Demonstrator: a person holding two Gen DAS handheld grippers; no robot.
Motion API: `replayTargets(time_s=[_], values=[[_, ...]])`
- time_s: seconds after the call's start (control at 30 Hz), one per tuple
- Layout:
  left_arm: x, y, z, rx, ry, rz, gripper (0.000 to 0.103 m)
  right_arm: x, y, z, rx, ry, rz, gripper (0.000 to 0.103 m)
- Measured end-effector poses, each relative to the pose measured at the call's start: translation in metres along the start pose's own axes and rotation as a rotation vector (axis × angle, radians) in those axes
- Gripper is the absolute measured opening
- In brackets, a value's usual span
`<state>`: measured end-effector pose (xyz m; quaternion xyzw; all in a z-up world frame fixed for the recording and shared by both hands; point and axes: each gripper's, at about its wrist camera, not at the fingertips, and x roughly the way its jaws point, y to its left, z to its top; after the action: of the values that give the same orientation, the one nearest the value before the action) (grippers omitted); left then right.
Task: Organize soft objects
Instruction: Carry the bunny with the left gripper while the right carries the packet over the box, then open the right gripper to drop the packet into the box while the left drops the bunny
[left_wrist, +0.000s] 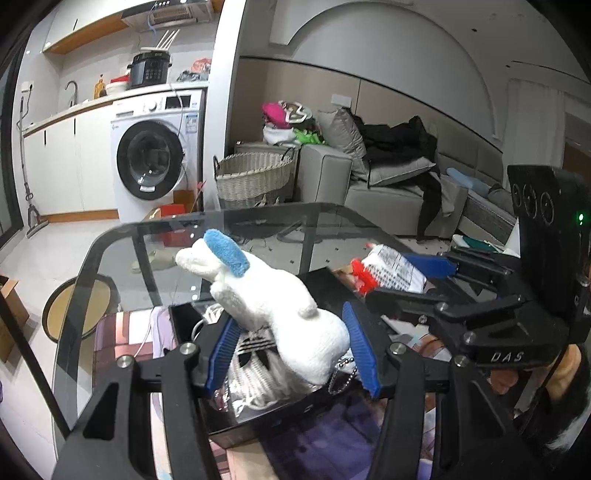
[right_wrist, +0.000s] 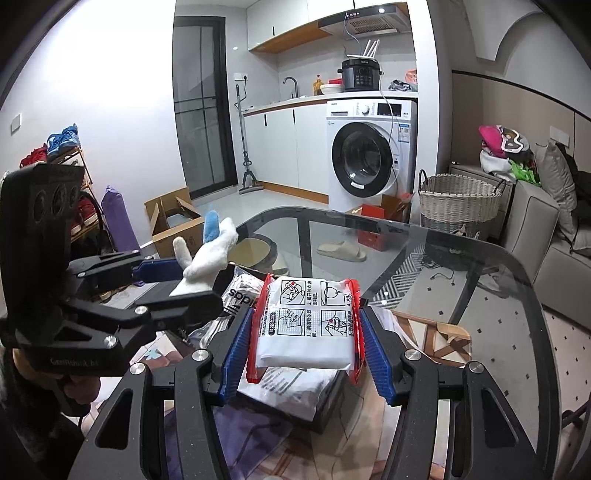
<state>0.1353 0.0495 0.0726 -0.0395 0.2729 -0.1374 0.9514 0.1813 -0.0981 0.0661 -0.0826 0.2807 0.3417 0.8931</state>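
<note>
Left gripper (left_wrist: 291, 347) pinches the light, squashy plush rabbit (left_wrist: 273, 295) around its belly; right gripper (right_wrist: 306, 339) clamps a soft sealed packet (right_wrist: 306, 325) by its edges above the black box (right_wrist: 317, 413).

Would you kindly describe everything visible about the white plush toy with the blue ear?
The white plush toy is a soft, fuzzy animal shape with one blue-lined ear, a small tail nub and a ball chain hanging at its base. It tilts up and away, ears pointing toward the glass table's far edge, above an open black box. The left hand-held gripper clamps its body between blue ribbed pads.
</note>
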Motion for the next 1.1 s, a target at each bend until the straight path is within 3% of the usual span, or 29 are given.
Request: replayTargets(time_s=[0.63,0.7,0.83,1.1], values=[[0.016,0.013,-0.008,0.0,0.048,-0.013,0.055,0.07,-0.007,0.002,-0.005,0.117,0.017,0.058],[0.017,0.013,-0.007,-0.001,0.05,-0.014,0.055,0.072,-0.006,0.001,-0.016,0.122,0.01,0.063],[0.014,0.012,-0.007,0.0,0.041,-0.011,0.055,0.063,0.001,-0.003,-0.038,0.108,-0.021,0.087],[0.018,0.007,-0.006,0.011,0.042,-0.022,0.055,0.04,-0.011,-0.014,-0.007,0.1,-0.038,0.089]])
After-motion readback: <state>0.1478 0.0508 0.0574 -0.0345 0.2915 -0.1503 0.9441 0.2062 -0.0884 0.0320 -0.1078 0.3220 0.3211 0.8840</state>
